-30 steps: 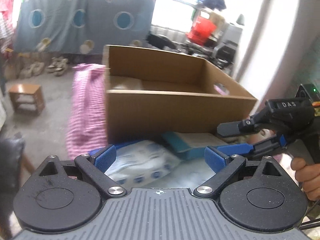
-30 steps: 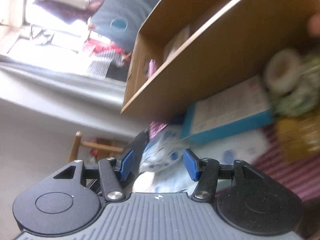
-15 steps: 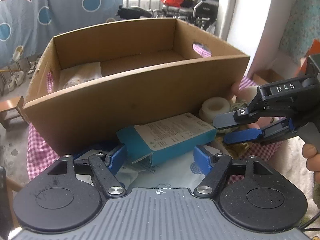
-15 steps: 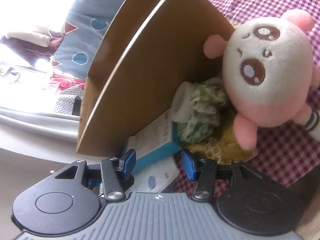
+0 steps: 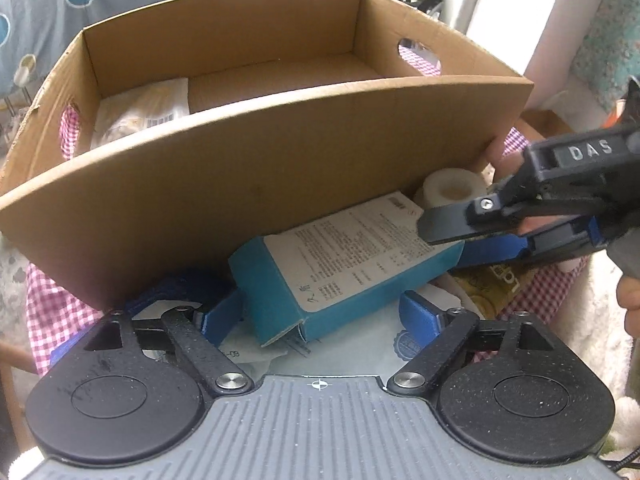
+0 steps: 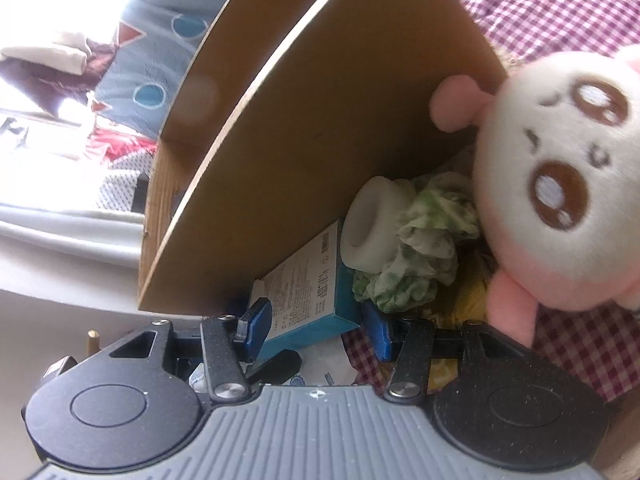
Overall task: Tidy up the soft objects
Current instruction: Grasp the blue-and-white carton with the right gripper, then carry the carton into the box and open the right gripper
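A blue carton (image 5: 340, 264) with a printed white face leans against the front wall of an open cardboard box (image 5: 280, 160). My left gripper (image 5: 320, 316) straddles the carton's near end. Its jaws are opening and the pads stand just off the carton. My right gripper (image 5: 448, 242) comes in from the right, shut on the carton's far end. In the right wrist view the carton (image 6: 304, 292) fills the gap of that gripper (image 6: 316, 326). A pink and white plush toy (image 6: 560, 200), a crumpled green cloth (image 6: 424, 248) and a white roll (image 6: 372, 232) lie beside the box (image 6: 320, 140).
A pale packet (image 5: 140, 116) lies inside the box at its left end. Under the carton is a white and blue plastic pack (image 5: 360, 356), with a yellow packet (image 5: 492, 284) to its right. A pink checked cloth (image 6: 580, 340) covers the table. A hand (image 5: 630, 304) holds the right gripper.
The left wrist view swung round to face the box and came down close over the blue carton. The right gripper moved in onto the carton's far end, and the plush toy came into its view.
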A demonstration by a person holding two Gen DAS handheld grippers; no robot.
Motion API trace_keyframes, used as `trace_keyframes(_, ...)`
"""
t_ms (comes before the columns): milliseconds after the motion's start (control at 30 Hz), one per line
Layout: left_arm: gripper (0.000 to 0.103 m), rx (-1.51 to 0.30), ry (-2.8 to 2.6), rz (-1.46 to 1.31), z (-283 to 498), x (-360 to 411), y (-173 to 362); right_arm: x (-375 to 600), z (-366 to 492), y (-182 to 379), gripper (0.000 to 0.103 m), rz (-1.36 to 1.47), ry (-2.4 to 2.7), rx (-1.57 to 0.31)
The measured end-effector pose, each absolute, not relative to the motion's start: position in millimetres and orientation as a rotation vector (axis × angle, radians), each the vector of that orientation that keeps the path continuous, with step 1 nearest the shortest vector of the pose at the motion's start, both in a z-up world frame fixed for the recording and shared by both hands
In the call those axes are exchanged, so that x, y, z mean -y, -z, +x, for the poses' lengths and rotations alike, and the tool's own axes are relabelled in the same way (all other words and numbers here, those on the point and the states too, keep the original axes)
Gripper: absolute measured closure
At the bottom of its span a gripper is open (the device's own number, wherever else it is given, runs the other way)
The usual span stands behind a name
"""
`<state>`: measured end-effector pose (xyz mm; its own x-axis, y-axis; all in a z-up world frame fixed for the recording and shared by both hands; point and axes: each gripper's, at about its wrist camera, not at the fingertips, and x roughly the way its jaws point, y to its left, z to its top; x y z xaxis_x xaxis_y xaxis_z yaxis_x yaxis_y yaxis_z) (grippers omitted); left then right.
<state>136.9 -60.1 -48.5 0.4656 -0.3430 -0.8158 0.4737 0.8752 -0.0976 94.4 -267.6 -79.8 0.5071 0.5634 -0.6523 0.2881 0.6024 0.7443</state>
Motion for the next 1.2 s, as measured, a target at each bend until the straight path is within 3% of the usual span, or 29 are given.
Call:
trace_keyframes(233,0.013,-0.936,0.520,0.138,132.5,57.1,49.8,258.7,102.0,76.0,0.049,0.923,-0.217,-1.090)
trace_keyframes(333,0.014,-0.920,0.528,0.134,130.1,54.7,49.7,257.6,100.1,75.3,0.061,0.927,-0.235,-1.068)
trace_keyframes(733,0.024,-0.882,0.544,0.098,110.8,43.7,42.2,258.5,81.7,62.2,0.074,1.001,-0.275,-0.971)
trace_keyframes(1200,0.026,-0.714,0.516,0.047,61.8,30.2,-16.2,258.7,38.8,7.4,0.081,0.995,-0.430,-0.828)
